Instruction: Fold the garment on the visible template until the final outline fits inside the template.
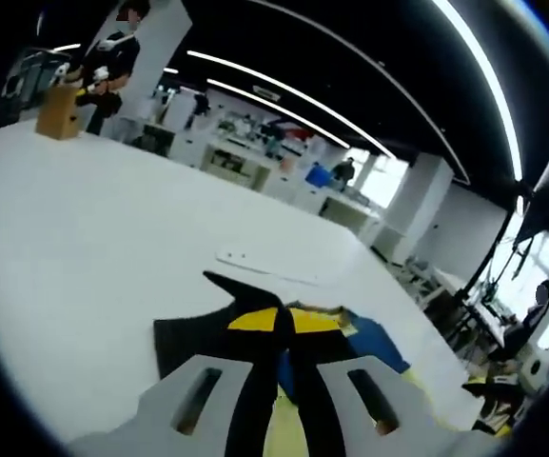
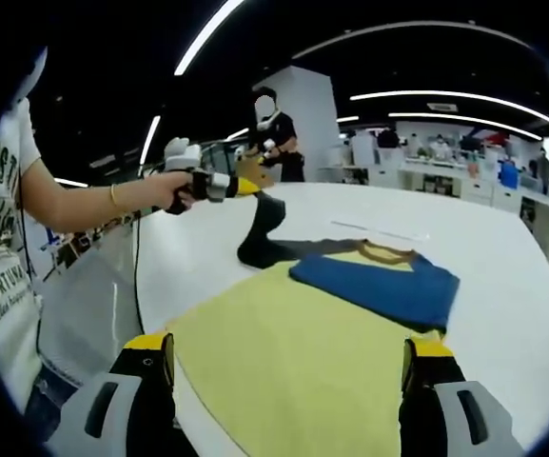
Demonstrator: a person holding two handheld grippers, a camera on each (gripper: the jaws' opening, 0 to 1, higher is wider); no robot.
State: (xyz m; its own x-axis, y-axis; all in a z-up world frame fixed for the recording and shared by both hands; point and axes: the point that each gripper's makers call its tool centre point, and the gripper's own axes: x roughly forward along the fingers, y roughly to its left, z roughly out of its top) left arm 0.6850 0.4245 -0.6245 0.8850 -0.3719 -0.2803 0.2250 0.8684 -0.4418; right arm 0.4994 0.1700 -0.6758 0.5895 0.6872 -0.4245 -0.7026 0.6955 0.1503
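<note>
Yellow, blue and black cloth makes up the garment, seen in the left gripper view close ahead of the left gripper. A black sleeve is caught between the two pale jaws, which are closed on it near their tips. A yellow band and a blue patch are seen just beyond the jaws. The white table runs far and left. A thin pale strip lies on it beyond the garment. A wooden block stands at the far left edge, beside a person in dark clothes.

In the right gripper view the garment is spread on the white table: a broad yellow body near, a blue sleeve folded across its far right part, a collar with a tan band beyond. The black sleeve is lifted off the table at the far left, pinched by the left gripper, which is held in a gloved hand. The right gripper has its yellow-tipped jaws set wide apart over the near yellow edge, nothing between them.
</note>
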